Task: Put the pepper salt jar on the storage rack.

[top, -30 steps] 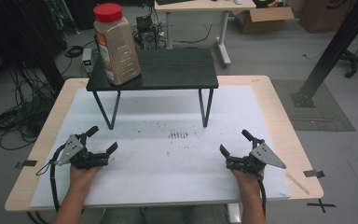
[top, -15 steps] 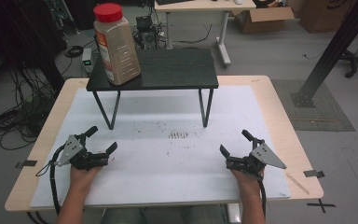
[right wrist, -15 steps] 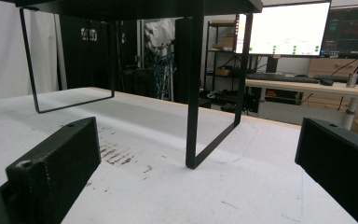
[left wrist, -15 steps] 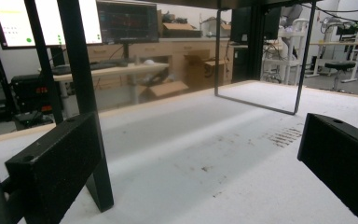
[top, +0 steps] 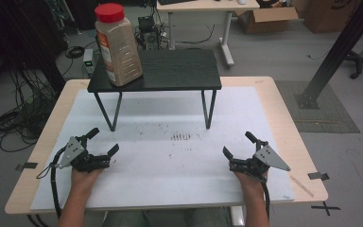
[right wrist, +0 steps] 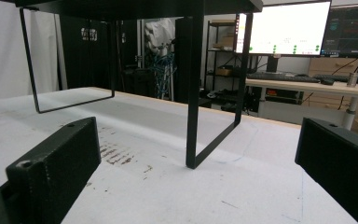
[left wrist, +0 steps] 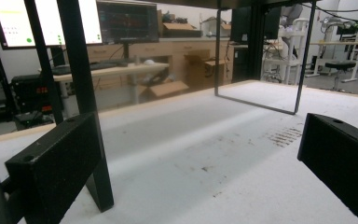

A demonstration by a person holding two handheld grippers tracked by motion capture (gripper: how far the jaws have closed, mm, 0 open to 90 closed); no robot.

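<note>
Jaws gape on both the left gripper (top: 102,143) and right gripper (top: 239,145); far-left, a ribbed red-capped jar (top: 118,46) tops the flat black stand (top: 179,71).

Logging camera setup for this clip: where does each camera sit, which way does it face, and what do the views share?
High view: above the person's side, looking forward and down on the table; forearms, left gripper, right gripper show.
Left gripper view: rides low on that gripper, facing the black stand; own open jaws show.
Right gripper view: likewise low, facing the stand's legs; own open jaws show.
Shared: stand and dark smudges.
</note>
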